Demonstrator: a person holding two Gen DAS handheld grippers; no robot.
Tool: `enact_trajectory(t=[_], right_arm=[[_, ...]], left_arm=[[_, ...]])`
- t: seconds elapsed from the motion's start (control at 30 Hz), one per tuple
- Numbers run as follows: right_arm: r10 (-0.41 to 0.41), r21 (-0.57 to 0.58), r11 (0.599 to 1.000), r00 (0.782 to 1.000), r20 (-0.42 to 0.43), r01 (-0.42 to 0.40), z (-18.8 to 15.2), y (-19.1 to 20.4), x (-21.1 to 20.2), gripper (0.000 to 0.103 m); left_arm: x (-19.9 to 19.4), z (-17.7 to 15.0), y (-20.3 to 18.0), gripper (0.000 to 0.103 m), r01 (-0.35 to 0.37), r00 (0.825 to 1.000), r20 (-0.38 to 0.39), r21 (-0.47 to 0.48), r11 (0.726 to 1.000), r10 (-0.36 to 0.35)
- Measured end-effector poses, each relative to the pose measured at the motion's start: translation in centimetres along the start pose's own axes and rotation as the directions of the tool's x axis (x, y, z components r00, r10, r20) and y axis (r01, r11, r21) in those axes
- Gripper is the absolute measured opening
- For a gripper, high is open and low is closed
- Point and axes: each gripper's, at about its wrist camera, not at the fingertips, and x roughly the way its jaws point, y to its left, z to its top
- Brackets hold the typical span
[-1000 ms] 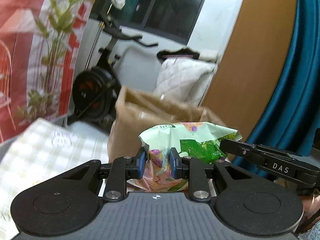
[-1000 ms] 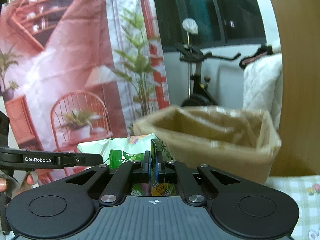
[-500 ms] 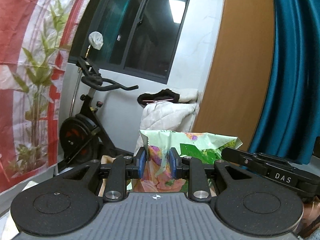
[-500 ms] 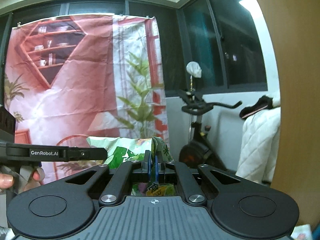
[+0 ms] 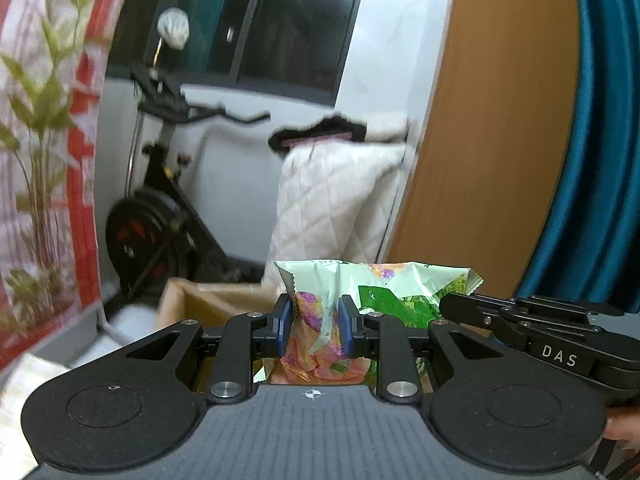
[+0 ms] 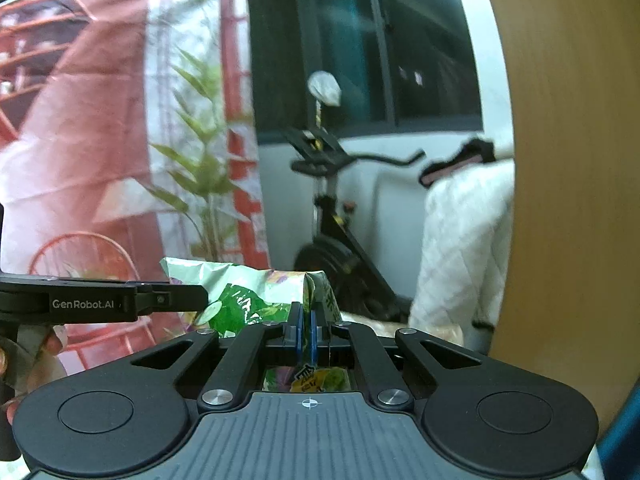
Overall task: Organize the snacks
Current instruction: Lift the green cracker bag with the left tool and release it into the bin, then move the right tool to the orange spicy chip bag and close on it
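Note:
A pale green snack bag (image 5: 376, 284) with flower and leaf print hangs in the air between both grippers. My left gripper (image 5: 314, 330) is shut on the bag's left end, its blue pads pressing a bunched fold. My right gripper (image 6: 306, 330) is shut on the same snack bag (image 6: 248, 296) at its right edge, pinching a thin seam. The right gripper shows as a black arm at the right of the left wrist view, and the left gripper as a black arm at the left of the right wrist view. A brown cardboard box (image 5: 208, 304) sits below and ahead, partly hidden.
An exercise bike (image 5: 160, 216) stands by the window wall. A white quilted cover (image 5: 332, 196) leans beside a wooden panel (image 5: 488, 140). A teal curtain (image 5: 600, 160) hangs on the right, a red printed backdrop (image 6: 100, 140) on the left. A person's fingers (image 6: 24, 360) hold the left gripper.
Both grippers carried the snack bag upward and across; the cardboard box, large in view a second ago, dropped out of sight and its rim now shows low in the left wrist view.

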Motion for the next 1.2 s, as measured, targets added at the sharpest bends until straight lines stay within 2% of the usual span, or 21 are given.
enact_trajectory(t=[0.3, 0.53, 0.63, 0.7, 1.0, 1.2], right_arm=[[-0.058, 0.035, 0.997, 0.987, -0.148, 0.064, -4.8, -2.6, 3.9, 0.003], [-0.069, 0.027, 0.997, 0.974, -0.216, 0.077, -6.8, -2.7, 5.1, 0.005], [-0.087, 0.025, 0.995, 0.968, -0.236, 0.096, -7.2, -2.6, 5.0, 0.016], [-0.092, 0.026, 0.995, 0.968, -0.232, 0.101, -7.2, -2.6, 4.7, 0.022], [-0.103, -0.007, 0.995, 0.977, -0.188, 0.103, -7.1, -2.4, 0.7, 0.039], [-0.071, -0.03, 0.997, 0.986, -0.148, 0.068, -7.5, -2.2, -2.5, 0.04]], left_arm=[[4.4, -3.1, 0.7, 0.026, -0.005, 0.991, -0.132, -0.017, 1.0, 0.002], [4.8, -4.3, 1.2, 0.027, -0.02, 0.982, -0.191, -0.014, 1.0, 0.017], [4.3, -4.2, 1.4, 0.031, -0.03, 0.982, -0.189, -0.007, 1.0, 0.029], [4.2, -3.8, 1.4, 0.049, -0.038, 0.983, -0.182, -0.011, 0.999, 0.036], [0.4, -3.1, 1.0, 0.056, -0.097, 0.989, -0.113, 0.029, 0.995, 0.099], [-2.4, -3.8, 0.4, 0.056, -0.117, 0.989, -0.085, 0.035, 0.993, 0.119]])
